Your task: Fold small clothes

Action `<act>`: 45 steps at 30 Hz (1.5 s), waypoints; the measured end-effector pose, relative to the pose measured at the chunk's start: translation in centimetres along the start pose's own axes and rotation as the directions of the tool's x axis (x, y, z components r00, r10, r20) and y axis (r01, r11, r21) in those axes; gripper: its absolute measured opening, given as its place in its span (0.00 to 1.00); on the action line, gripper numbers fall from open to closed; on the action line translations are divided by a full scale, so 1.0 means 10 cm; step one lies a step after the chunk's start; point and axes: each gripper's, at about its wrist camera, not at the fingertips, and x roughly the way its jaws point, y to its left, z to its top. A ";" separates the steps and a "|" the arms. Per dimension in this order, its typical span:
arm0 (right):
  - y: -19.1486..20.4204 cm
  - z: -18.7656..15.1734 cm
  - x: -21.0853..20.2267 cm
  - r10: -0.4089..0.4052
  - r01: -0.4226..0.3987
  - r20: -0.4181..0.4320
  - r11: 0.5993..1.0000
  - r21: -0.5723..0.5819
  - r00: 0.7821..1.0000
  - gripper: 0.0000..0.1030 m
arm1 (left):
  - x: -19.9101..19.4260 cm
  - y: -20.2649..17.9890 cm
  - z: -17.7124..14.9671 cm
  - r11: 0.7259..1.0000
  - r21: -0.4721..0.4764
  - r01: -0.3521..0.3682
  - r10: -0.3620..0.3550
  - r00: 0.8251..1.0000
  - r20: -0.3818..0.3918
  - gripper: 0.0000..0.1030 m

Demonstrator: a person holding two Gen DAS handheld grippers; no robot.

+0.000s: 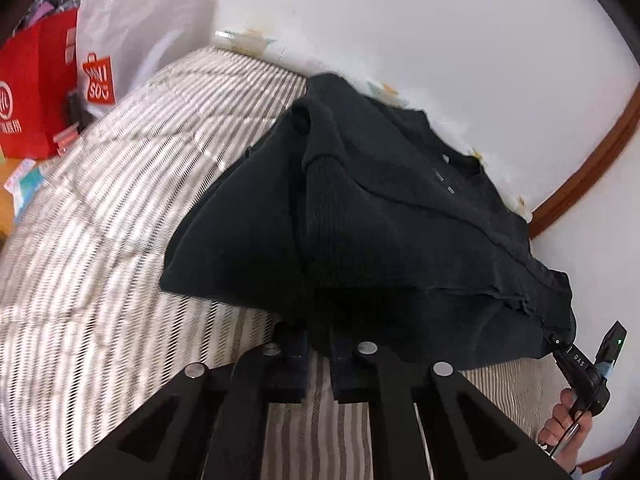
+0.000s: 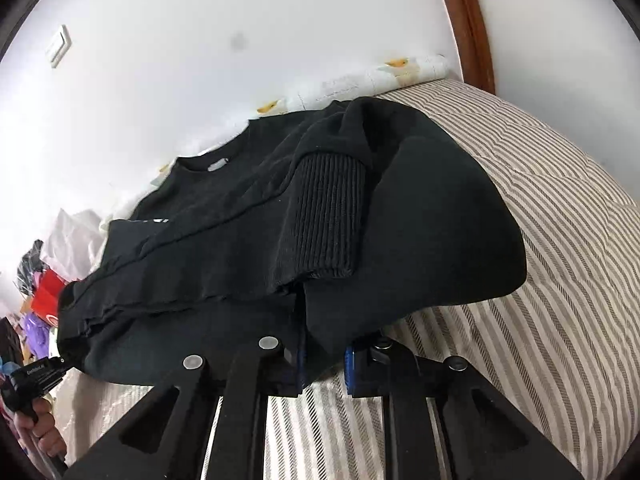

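Striped grey-and-white bedcover across bed, quilted, lit in patches. White wall behind, brown wooden trim curving at the side. Pale sheet with yellow prints tucked along wall edge. Light switch on wall in right view.

Black sweater on bed near wall, partly folded, ribbed cuff laid over body, near hem lifted off cover. Collar toward wall, small tag inside.

Left tongs at near hem, cloth draped over tips, fingers close together with fabric between: pinched on sweater hem. Right tongs same, blue-edged pads either side of a hanging fold, gripping sweater. Fingertips of both mostly buried under black cloth, exact contact hard to make out.

Other tool's nose seen at frame edge in each view, touching sweater corner, held by hand; hand cut off by rim. Lettering on tool body partly legible only.

Red bag and white shopping bag with red logo at far end of bed, dark clothes piled above, blurred. Colourful clutter low left in right view, too small to name. Orange wood surface at left edge, packet on it, cut off.
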 end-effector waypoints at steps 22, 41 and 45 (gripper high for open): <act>-0.03 -0.74 -0.95 -0.004 0.001 -0.031 0.996 -0.090 1.000 0.14 | -0.84 -0.10 -0.99 0.988 0.155 -0.001 0.009 0.999 -0.051 0.07; 0.55 -0.86 -1.39 0.011 -0.015 -0.015 0.948 -0.318 1.000 0.28 | -1.31 -0.54 -1.14 0.929 0.336 0.159 -0.151 0.987 -0.050 0.24; 0.51 -0.92 -0.95 -0.009 -0.027 -0.123 0.957 -0.289 0.992 0.24 | -1.07 -0.64 -1.15 0.921 0.355 0.158 -0.132 0.986 -0.097 0.24</act>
